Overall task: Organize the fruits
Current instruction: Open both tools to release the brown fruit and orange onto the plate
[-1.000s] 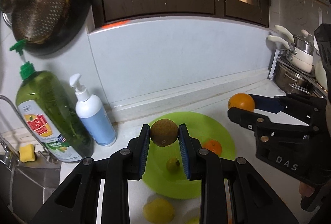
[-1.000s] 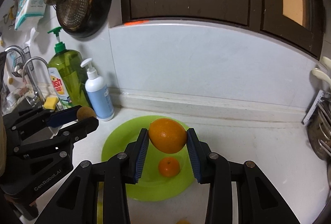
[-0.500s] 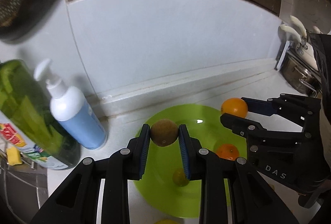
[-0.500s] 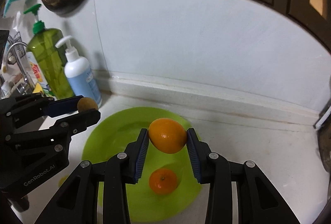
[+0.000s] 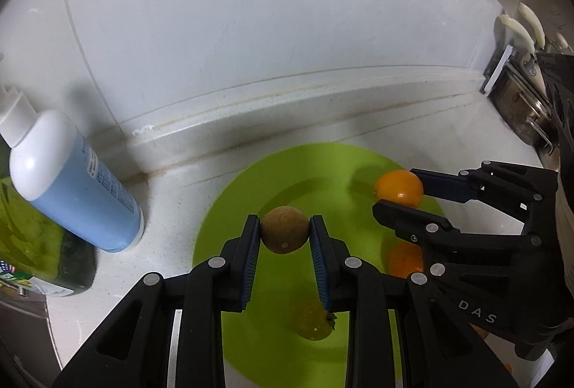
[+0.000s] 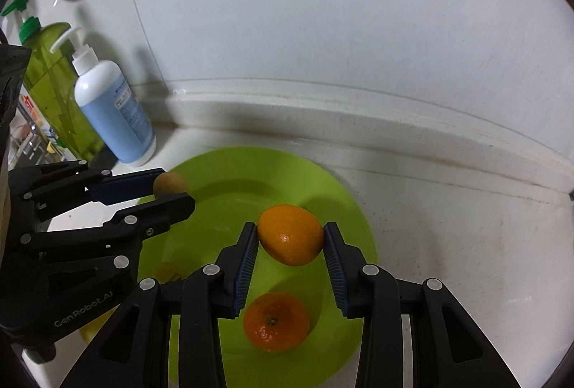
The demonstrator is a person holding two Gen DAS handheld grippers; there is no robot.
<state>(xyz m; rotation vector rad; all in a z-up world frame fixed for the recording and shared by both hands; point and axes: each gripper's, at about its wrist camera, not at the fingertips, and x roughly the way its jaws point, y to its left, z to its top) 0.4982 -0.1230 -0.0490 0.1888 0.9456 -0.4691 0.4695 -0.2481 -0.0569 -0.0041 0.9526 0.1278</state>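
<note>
Far left, by the tabletop's back edge, a green dish-soap bottle (image 6: 53, 79) stands just beside a blue pump bottle (image 6: 114, 108). Next over, the left gripper (image 5: 284, 233) hangs above the green plate (image 6: 229, 169), jaws pinching a brown kiwi (image 5: 284, 233) between the blue pads. Under it, a small yellow-green fruit (image 5: 313, 323) lies on the plate. Moving right, the right gripper (image 6: 290, 235) has its jaws clamped on an orange (image 6: 290, 233), held over the plate's middle. Below that, a tangerine (image 6: 275, 321) sits on the plate, stem up. Far right, metal pots (image 5: 520, 112) stand at the tabletop's edge.
</note>
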